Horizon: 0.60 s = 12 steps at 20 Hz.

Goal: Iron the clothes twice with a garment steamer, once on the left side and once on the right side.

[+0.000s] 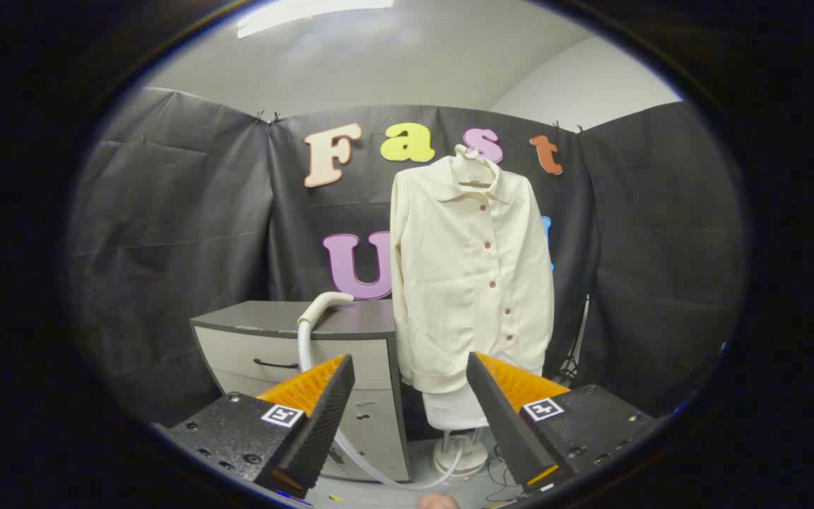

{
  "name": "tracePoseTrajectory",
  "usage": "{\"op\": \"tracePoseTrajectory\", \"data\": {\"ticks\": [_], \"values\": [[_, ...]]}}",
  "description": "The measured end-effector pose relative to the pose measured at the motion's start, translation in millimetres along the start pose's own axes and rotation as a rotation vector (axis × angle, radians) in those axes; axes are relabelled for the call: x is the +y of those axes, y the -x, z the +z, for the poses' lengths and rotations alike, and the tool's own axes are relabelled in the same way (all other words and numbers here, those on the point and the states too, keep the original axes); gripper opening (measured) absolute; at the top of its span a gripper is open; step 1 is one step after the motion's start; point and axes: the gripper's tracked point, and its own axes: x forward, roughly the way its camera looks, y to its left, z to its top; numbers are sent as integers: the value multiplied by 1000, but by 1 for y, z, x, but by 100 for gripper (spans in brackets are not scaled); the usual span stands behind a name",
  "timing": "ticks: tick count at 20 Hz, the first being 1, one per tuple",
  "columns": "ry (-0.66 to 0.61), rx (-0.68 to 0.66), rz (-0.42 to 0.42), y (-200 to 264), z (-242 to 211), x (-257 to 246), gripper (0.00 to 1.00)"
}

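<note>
Gaping wide with nothing between its ridged fingers, the gripper (407, 367) is facing a smooth cream shirt (470, 276) hanging beyond them, beside the curved steamer head (323, 304) lying on the cabinet (308, 339).

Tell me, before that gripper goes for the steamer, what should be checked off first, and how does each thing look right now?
1. Gripper open and holding nothing: ok, its fingers stand wide apart.
2. Steamer head within sight: ok, it rests on the cabinet, beyond the fingers.
3. Hose free to follow: cannot tell; it runs down the cabinet front and curves along the floor toward the white base.
4. Shirt hung and ready: ok, buttoned on its hanger, beside the cabinet.
5. Path to the steamer head clear: ok, nothing lies between it and the fingers.
6. Steamer switched on: cannot tell.
</note>
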Motion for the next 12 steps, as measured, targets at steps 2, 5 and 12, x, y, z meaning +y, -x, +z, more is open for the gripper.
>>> {"op": "tracePoseTrajectory", "data": {"ticks": [2, 5, 12], "values": [[-7, -4, -4, -1, 3, -4, 97], [-12, -21, -5, -1, 9, -11, 97], [-60, -7, 2, -11, 9, -21, 97]]}}
